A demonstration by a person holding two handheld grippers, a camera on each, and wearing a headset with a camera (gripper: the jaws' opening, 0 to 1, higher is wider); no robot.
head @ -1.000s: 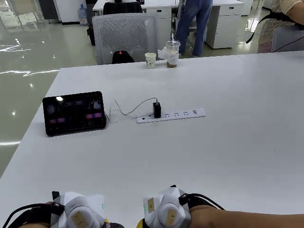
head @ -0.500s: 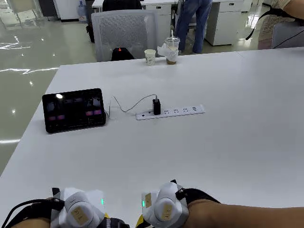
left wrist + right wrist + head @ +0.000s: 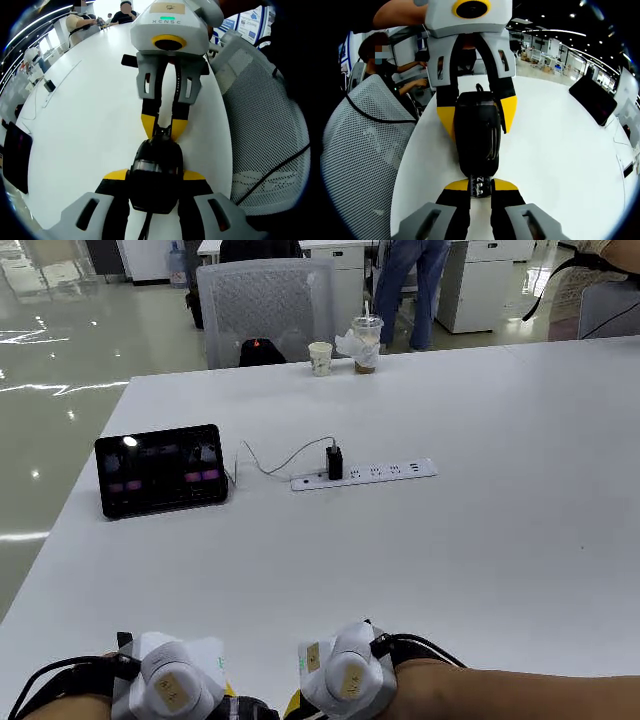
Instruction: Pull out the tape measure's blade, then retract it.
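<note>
- On the white worktop, well apart from the tools, lie a dark tablet and a power strip with a black charger plugged in. A paper cup and a lidded cup stand at the far edge.
- The left tool is clamped on the black tape measure at the worktop's near edge.
- The right tool faces it, jaws pinched on the blade tip just outside the case.
- In the head view the bottom edge cuts off both tools' jaws.
- Two tools, one tape measure, two cups.
</note>
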